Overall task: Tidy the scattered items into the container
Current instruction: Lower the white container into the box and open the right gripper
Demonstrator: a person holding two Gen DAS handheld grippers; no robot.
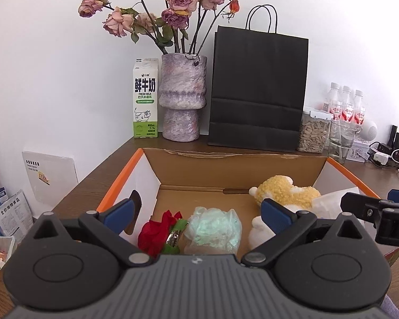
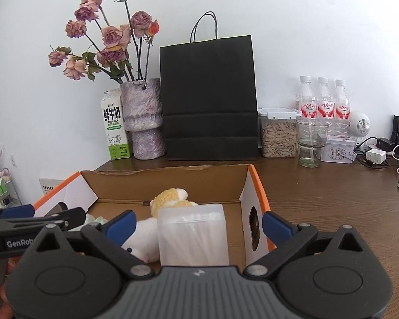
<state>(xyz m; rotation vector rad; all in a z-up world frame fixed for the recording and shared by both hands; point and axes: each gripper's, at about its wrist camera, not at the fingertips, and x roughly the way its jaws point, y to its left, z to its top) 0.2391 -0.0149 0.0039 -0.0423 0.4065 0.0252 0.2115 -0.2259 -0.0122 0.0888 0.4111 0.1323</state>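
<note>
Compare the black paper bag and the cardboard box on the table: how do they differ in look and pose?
The black paper bag stands upright and tall against the wall; the cardboard box lies low and wide in front of it. The bag is plain black with twisted handles; the box is brown inside with orange edges and white side flaps. The box is open and shows a plush toy inside; the bag's contents are hidden. Both rest on the wooden table.

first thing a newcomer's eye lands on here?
Probably the open cardboard box with orange edges in front of both open grippers, already holding a red rose, a green plastic-wrapped bundle and a yellow-and-white plush toy. Behind it stand a black paper bag and a vase of dried roses.
</note>
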